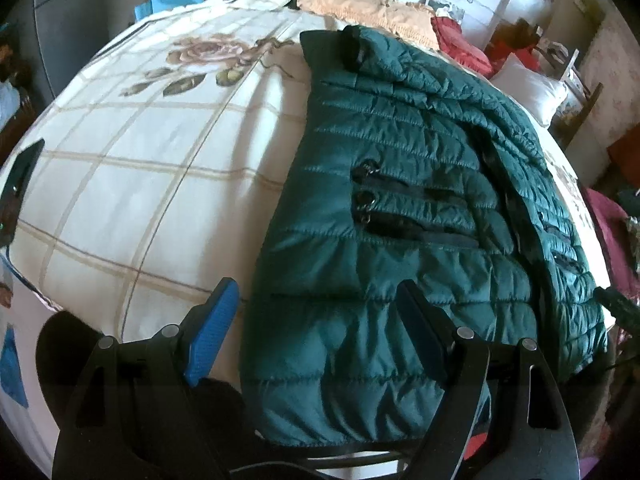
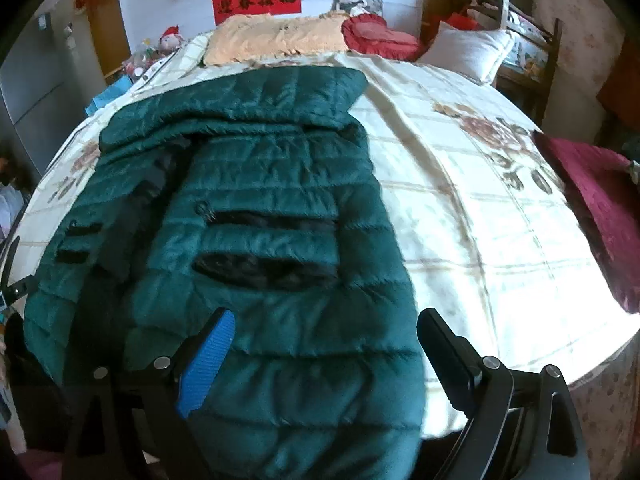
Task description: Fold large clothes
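Both your grippers, left (image 1: pixel 316 320) and right (image 2: pixel 324 344), gape released over the jacket (image 1: pixel 400 220) hem just ahead, each straddling a corner, probably ready to pinch and fold.

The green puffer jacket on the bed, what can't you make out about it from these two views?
- Jacket hem, left wrist view: the left gripper covers part of it.
- Jacket's near end, right wrist view: cut by the bottom edge, behind the right gripper.
- Pocket zippers, right wrist view: blurred.
- Both sleeves: not separately discernible.
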{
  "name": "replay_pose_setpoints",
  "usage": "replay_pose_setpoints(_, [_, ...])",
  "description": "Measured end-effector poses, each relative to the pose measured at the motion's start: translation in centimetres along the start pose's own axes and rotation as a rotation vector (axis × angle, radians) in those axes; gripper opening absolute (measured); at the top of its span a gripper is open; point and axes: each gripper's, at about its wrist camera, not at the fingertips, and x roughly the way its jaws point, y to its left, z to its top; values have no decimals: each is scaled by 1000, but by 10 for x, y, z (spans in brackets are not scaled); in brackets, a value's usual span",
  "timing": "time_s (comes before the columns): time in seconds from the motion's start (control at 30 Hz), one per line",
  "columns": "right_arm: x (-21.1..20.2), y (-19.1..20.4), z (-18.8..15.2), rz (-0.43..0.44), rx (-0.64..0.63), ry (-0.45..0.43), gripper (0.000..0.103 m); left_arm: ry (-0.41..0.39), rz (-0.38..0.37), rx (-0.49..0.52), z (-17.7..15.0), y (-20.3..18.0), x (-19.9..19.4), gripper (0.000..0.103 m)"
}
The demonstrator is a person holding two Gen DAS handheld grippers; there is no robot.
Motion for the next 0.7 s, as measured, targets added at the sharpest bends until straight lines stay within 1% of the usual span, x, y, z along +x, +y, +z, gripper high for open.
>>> replay_pose_setpoints(0.17, [5, -23, -12, 22, 46, 47, 92, 57, -26, -20, -5, 5, 7, 81])
replay_pose_setpoints(0.27, [8, -30, -17, 73, 68, 65, 92, 54, -3, -9, -7, 7, 8, 81])
replay_pose_setpoints(0.3, [9, -31, -18, 92, 73, 74, 92, 59, -9, -17, -7, 8, 9, 81])
replay_pose_setpoints(0.37, [15, -31, -21, 121, 77, 98, 92, 77, -30, -41, -9, 11, 12, 81])
replay_pose_setpoints(0.47, [21, -28, -23, 149, 79, 126, 92, 101, -43, -43, -12, 14, 15, 81])
replay_pose_setpoints(0.63, [26, -22, -25, 195, 60, 152, 93, 96, -61, -63, -14, 21, 11, 81])
replay_pose_setpoints(0.7, [28, -22, -24, 219, 65, 163, 95, 88, -48, -51, -16, 19, 11, 81])
